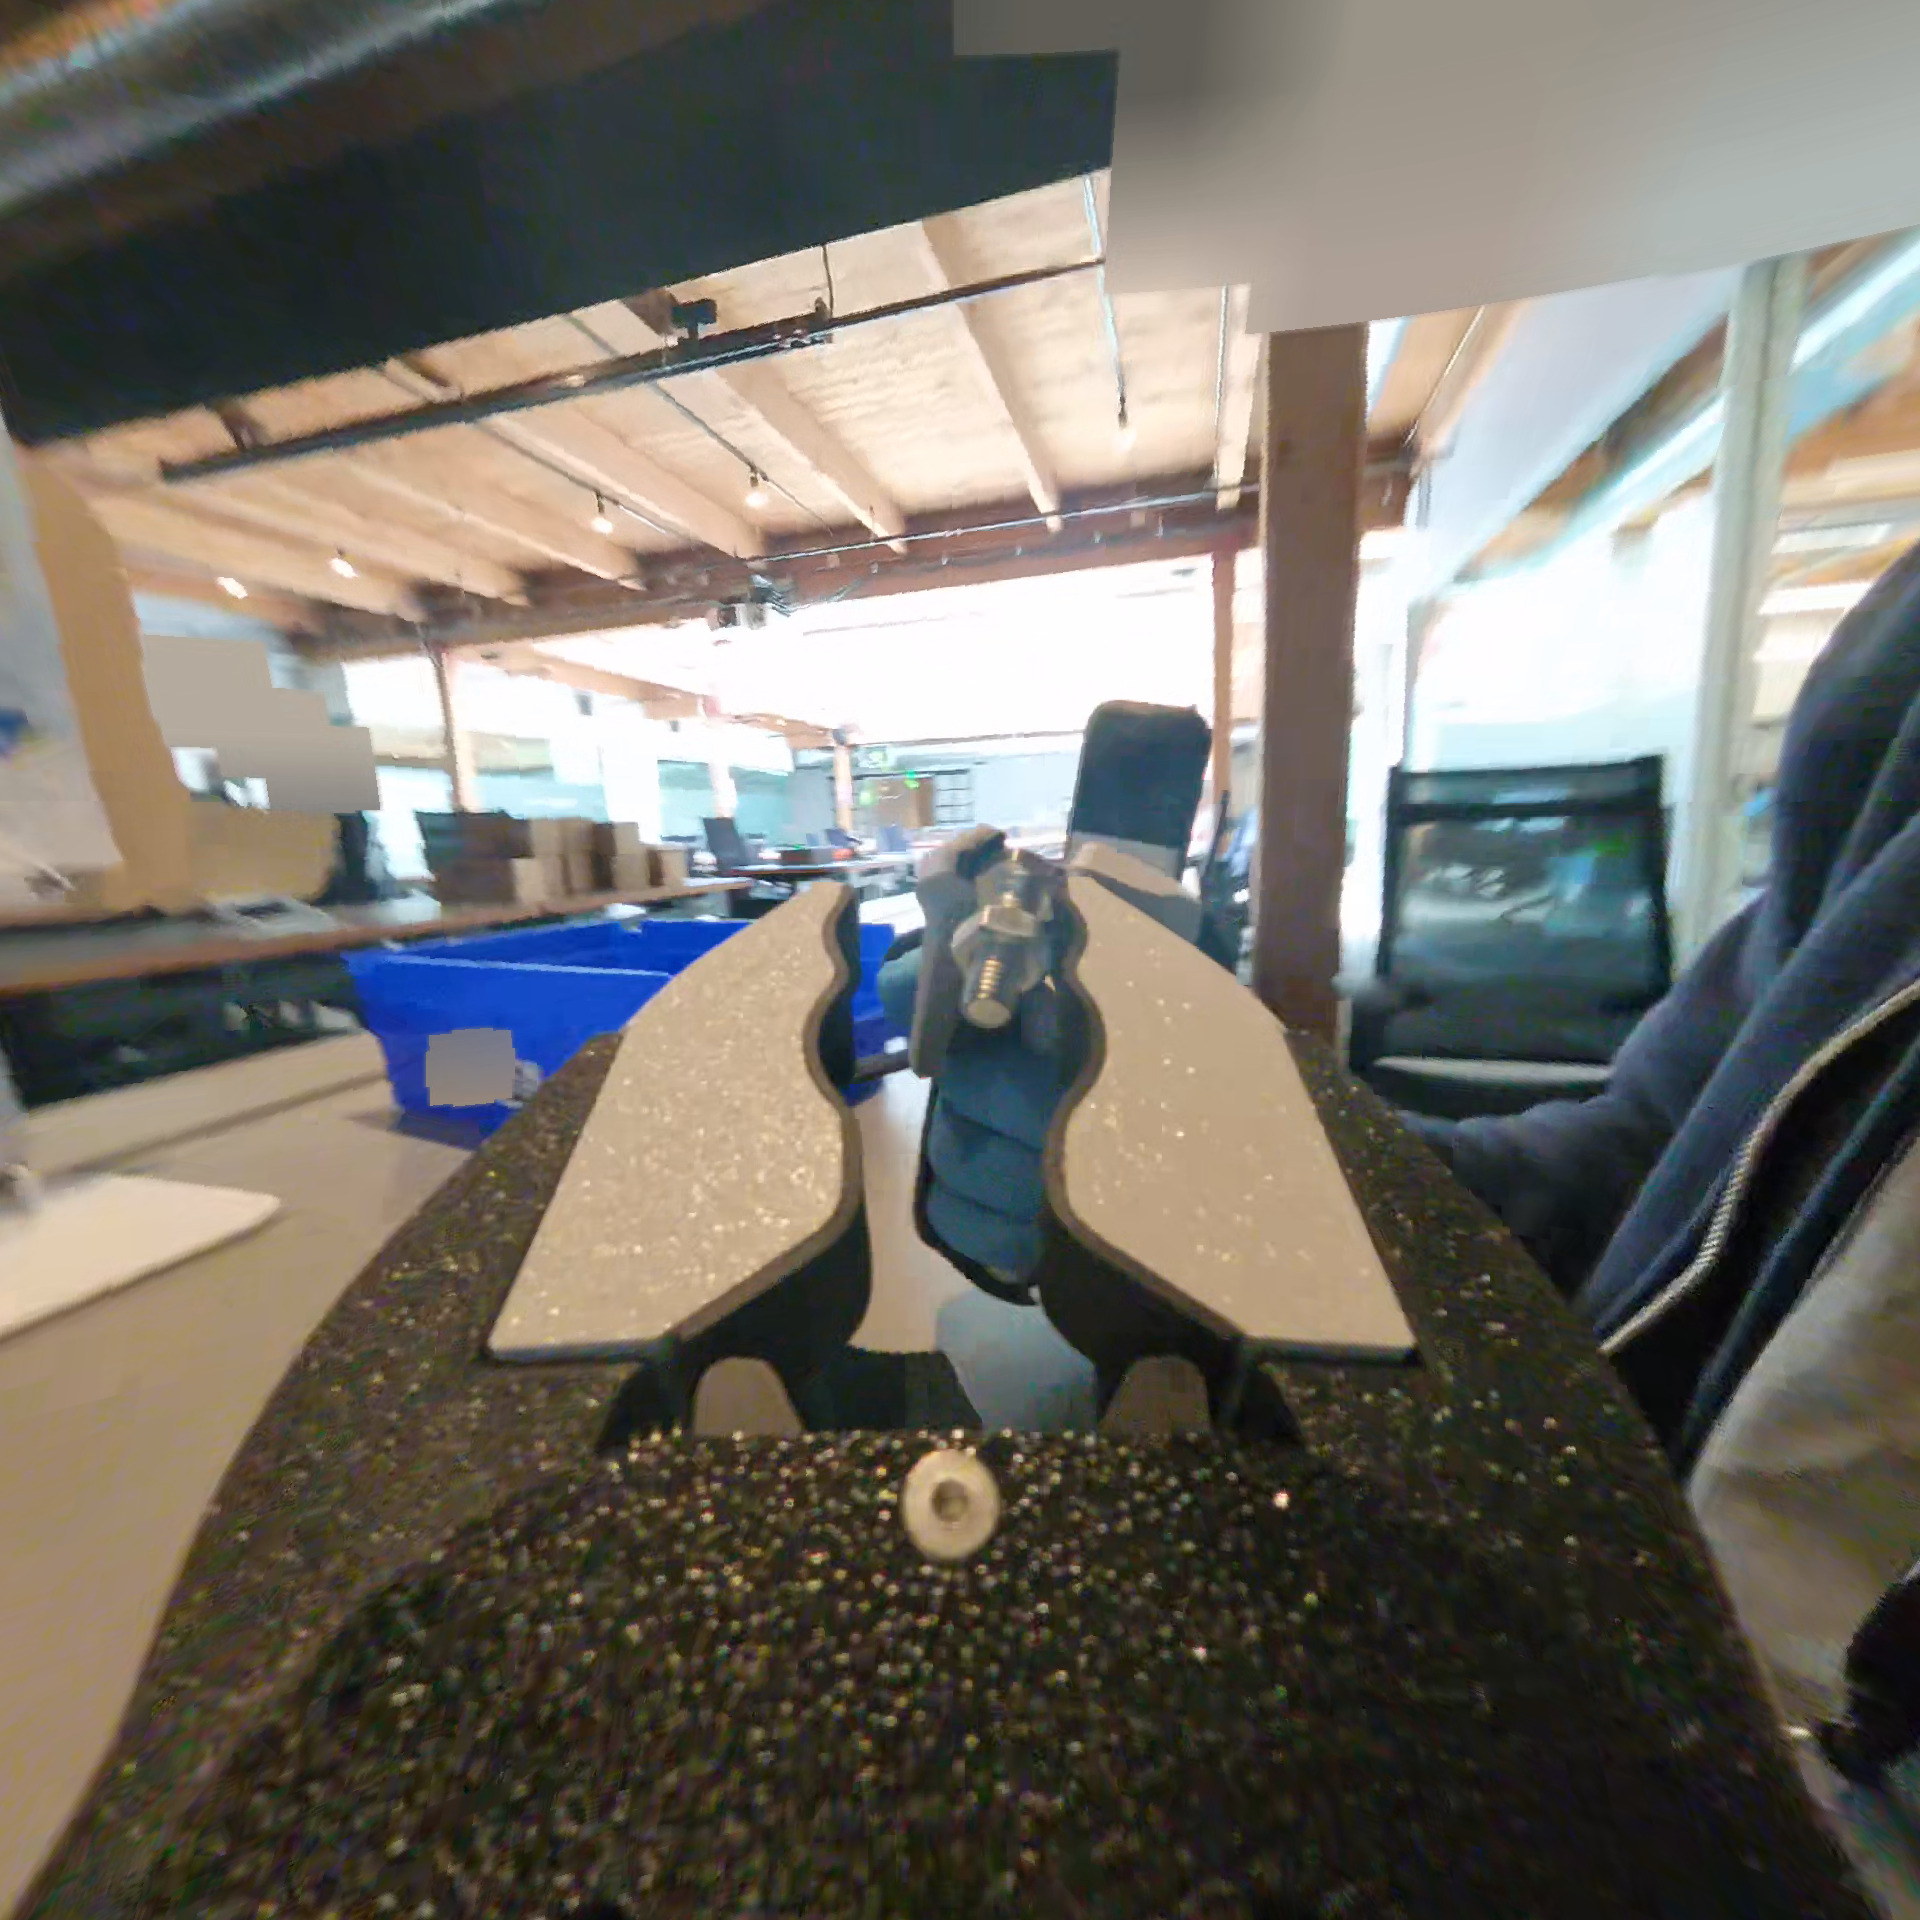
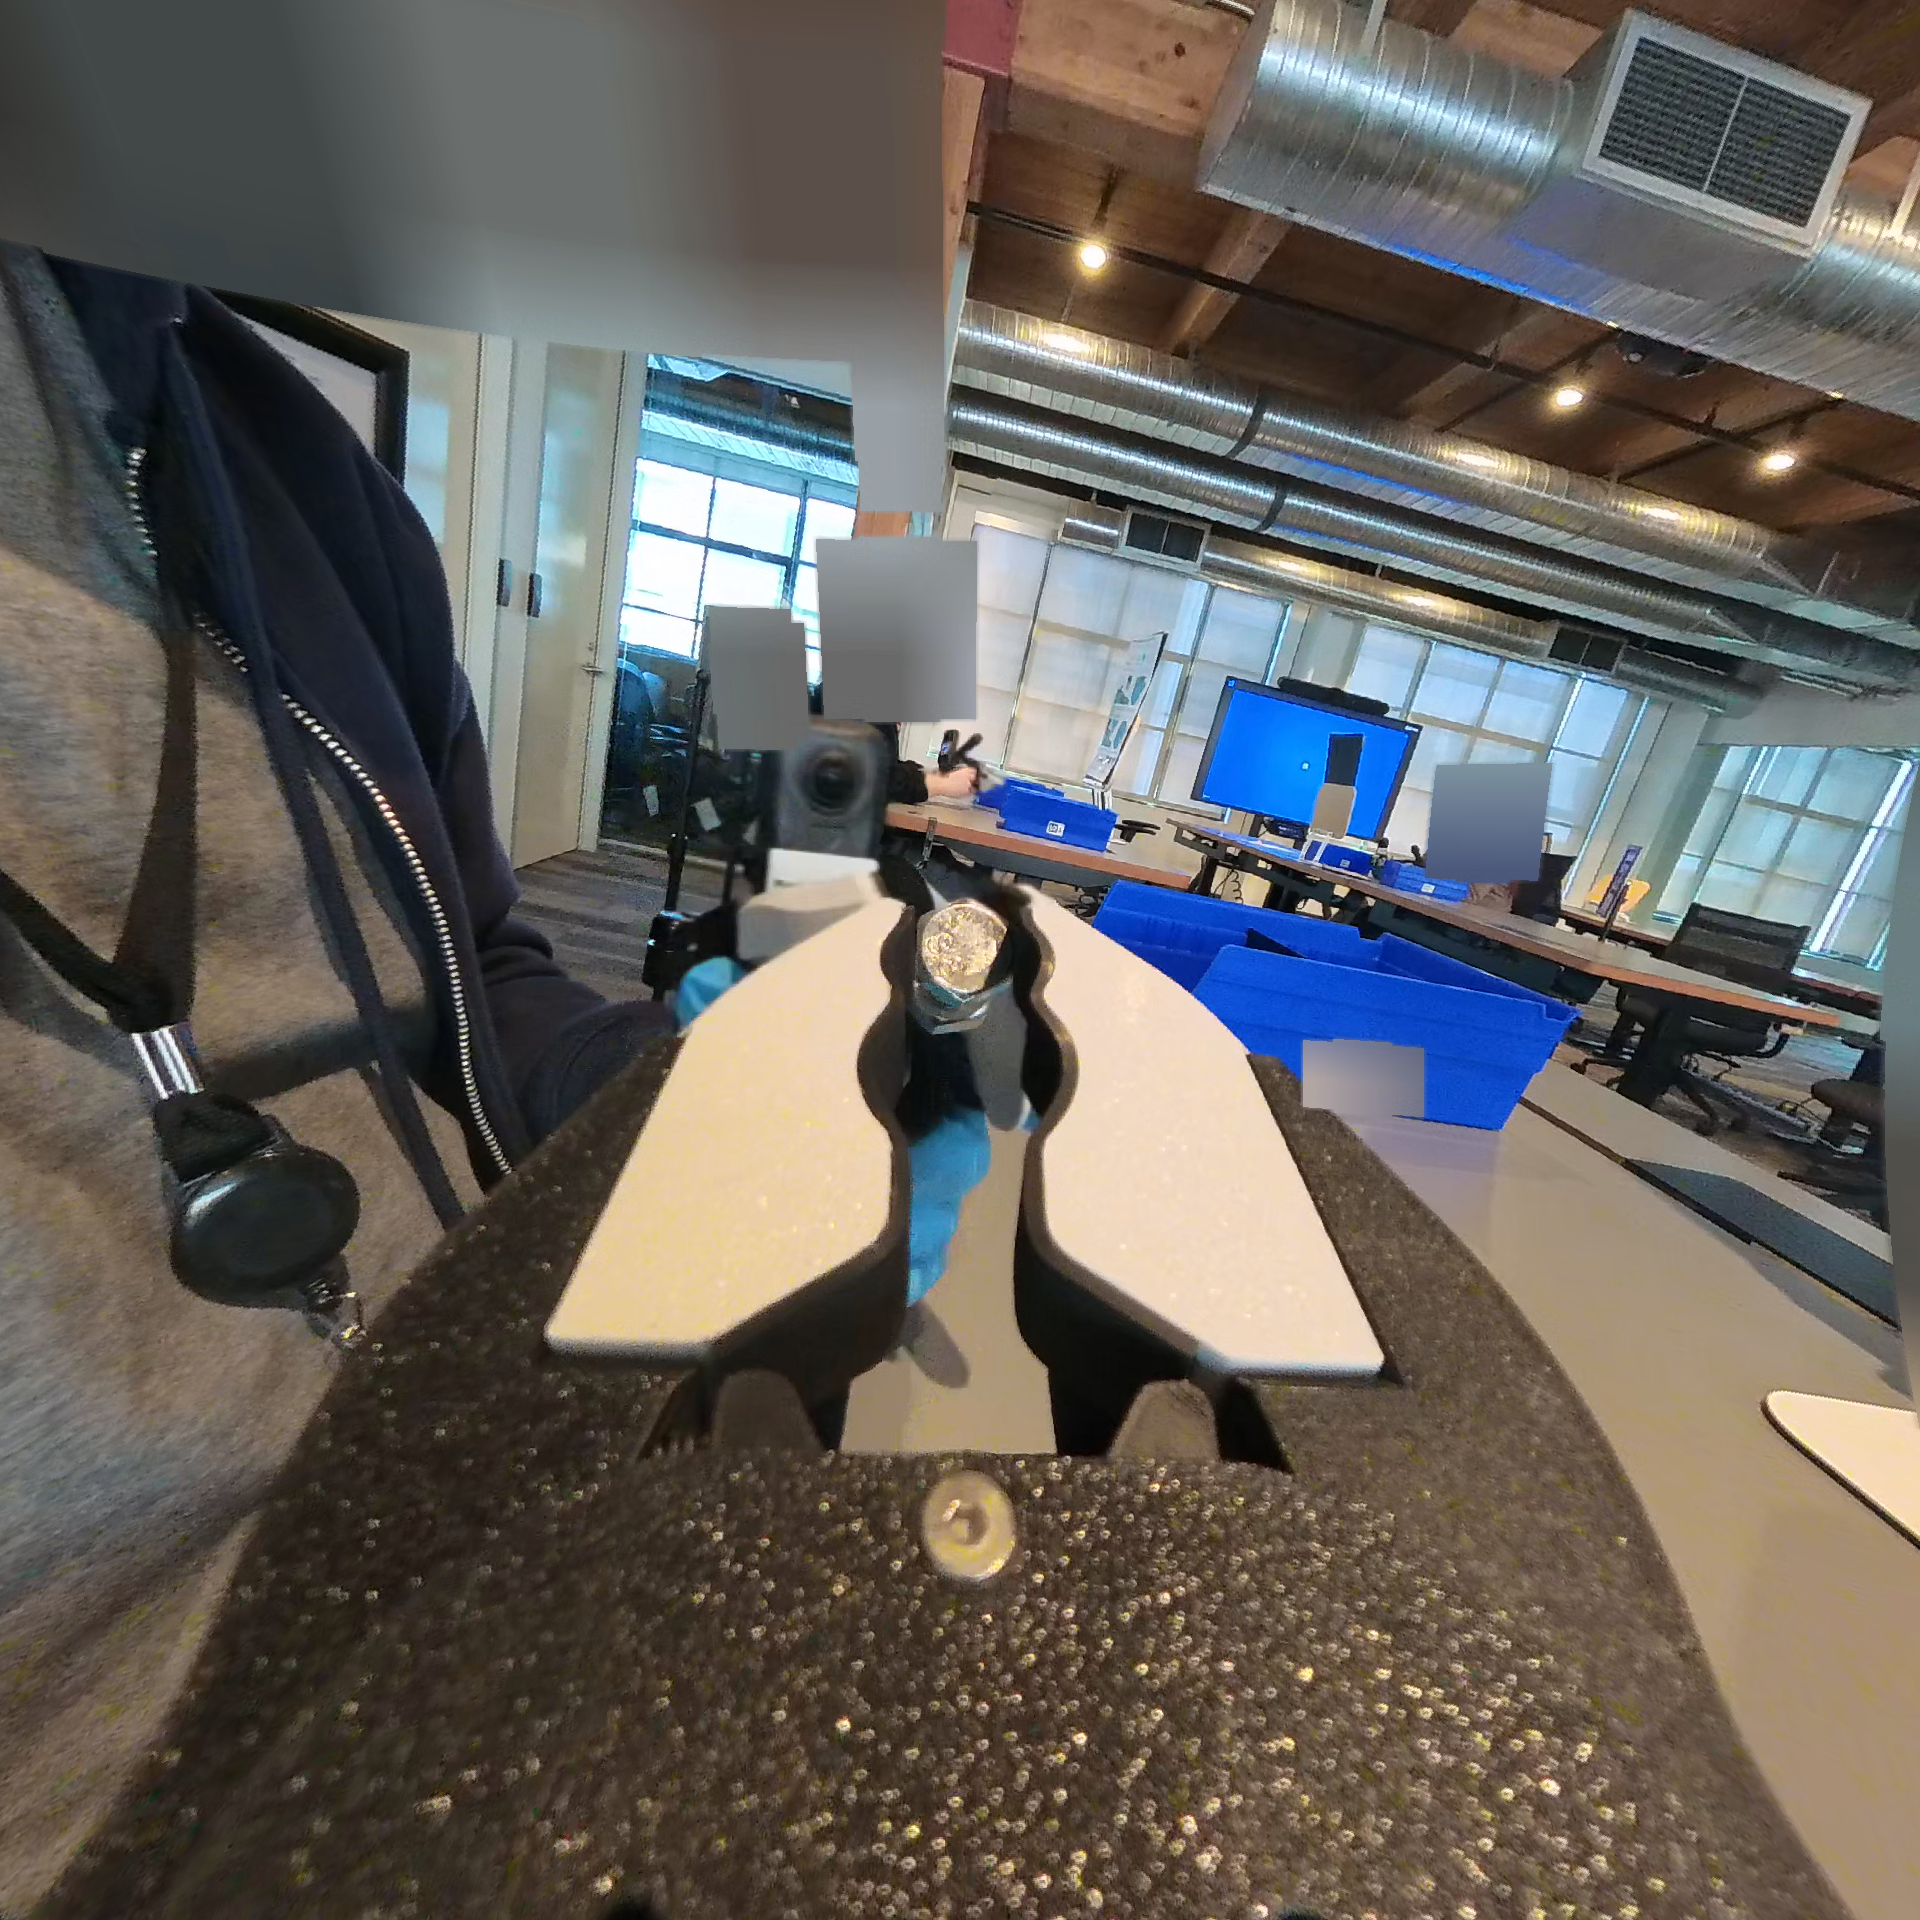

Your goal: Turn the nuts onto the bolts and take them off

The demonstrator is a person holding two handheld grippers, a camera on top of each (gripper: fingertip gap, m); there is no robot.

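A silver bolt [image 1: 987, 982] with a nut [image 1: 995, 916] threaded on it is held in the air between the two grippers, which face each other. In the left wrist view its threaded end points toward me. In the right wrist view I see the bolt's round head [image 2: 961, 940] and the nut [image 2: 951, 1016] just beyond it. My right gripper [image 2: 961, 935] is shut on the bolt at its head. My left gripper [image 1: 961, 935] is open, its fingertips to either side of the bolt's threaded end with a gap on the left. Blue-gloved hands [image 2: 940, 1195] hold both grippers.
A grey table [image 1: 208, 1351] lies below. Blue plastic bins [image 1: 520, 997] [image 2: 1382, 1018] stand on it behind the grippers. The person's torso in a dark zip hoodie [image 2: 312, 831] [image 1: 1714, 1091] is close beside them. A white monitor base [image 2: 1849, 1455] sits at the right.
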